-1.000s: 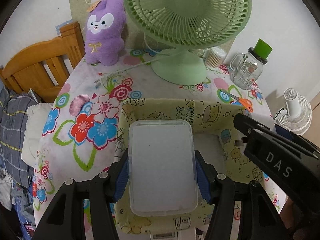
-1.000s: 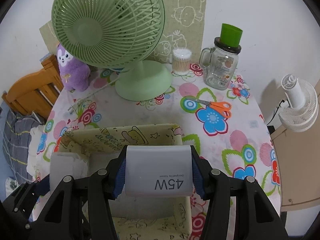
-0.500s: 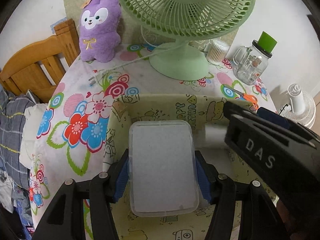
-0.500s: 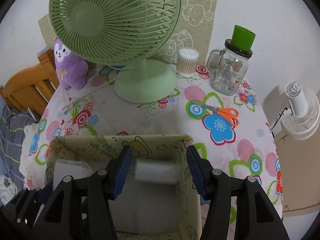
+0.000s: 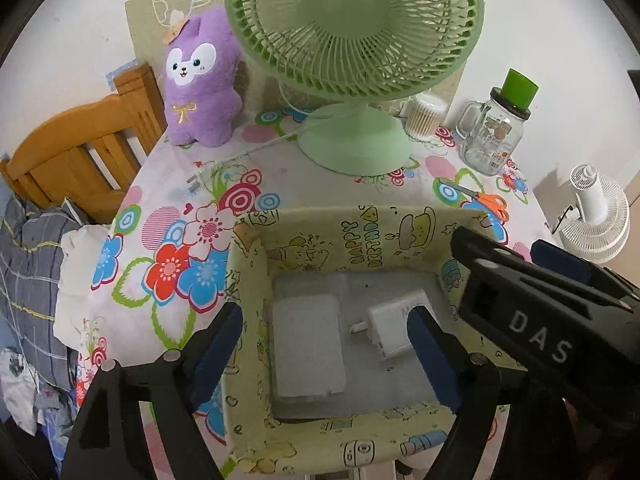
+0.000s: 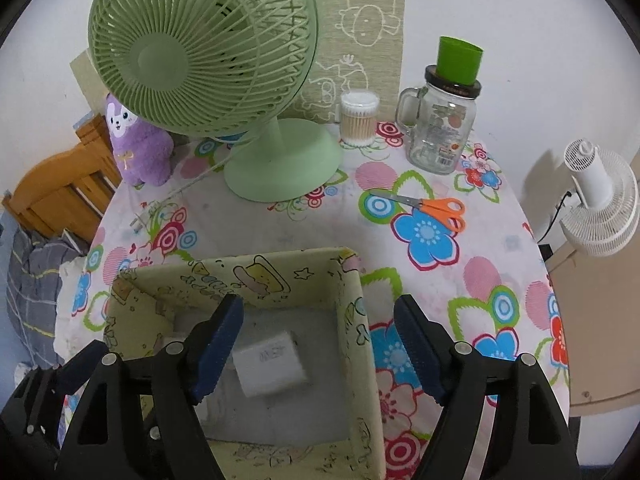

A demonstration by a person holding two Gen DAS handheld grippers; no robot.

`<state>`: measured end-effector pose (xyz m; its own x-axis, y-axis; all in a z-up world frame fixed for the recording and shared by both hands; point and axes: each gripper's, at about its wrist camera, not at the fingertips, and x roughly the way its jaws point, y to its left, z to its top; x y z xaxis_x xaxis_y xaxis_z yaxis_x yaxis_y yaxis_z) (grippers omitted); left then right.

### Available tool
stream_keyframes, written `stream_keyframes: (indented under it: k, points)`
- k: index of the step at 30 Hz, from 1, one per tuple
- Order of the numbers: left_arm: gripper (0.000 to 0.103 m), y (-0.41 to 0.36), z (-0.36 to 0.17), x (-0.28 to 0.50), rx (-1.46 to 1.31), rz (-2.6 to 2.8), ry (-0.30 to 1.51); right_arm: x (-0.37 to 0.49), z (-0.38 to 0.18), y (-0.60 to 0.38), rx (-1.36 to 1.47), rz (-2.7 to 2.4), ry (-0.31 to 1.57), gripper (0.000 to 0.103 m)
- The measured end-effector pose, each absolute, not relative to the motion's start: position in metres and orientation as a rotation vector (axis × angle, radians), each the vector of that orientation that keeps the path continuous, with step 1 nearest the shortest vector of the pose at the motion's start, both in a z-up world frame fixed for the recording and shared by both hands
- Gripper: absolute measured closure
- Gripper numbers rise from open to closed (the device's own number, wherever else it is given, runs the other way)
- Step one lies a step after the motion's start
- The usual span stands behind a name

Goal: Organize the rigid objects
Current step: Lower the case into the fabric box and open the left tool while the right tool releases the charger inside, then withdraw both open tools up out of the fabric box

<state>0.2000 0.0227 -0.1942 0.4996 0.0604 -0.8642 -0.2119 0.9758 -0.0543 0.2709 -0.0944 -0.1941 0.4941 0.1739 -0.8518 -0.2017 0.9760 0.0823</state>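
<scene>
Below both cameras, a pale yellow cartoon-print box sits on the flower-patterned bench. Its far inner wall reads "HAPPY BIRTHDAY" in the left wrist view.

On the grey box floor lie 2 items, apart from each other:
- clear lidded container, flat, on the 9 o'clock side of the floor; no label legible.
- white charger, toward 3 o'clock of the container, prongs pointing toward it. It has grey print on top, blurred in both views and not readable.

Left gripper: released, jaws just opened wide, blue pads clear of the container, which lies on the floor below between them. Its right pad cuts off part of the charger.

Right gripper: released, jaws just opened, nothing pressed. The charger lies below, near the left pad, and the right pad hangs outside the box wall. White letters "DAS" show on its body in the left wrist view.

Farther along the bench toward 12 o'clock:
- green fan
- purple plush
- cotton swab tub
- glass mug jar with a green cup on its lid; sticker print too small to read
- orange-handled scissors

The container is hidden in the right wrist view.
</scene>
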Motion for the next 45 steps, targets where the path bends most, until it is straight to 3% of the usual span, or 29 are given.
stream_keyframes:
  k: [45]
  points:
    - [0.017,-0.005,-0.115,0.107,-0.131,0.125,0.936,0.167,-0.109,-0.136,0.0,0.223,0.925,0.023]
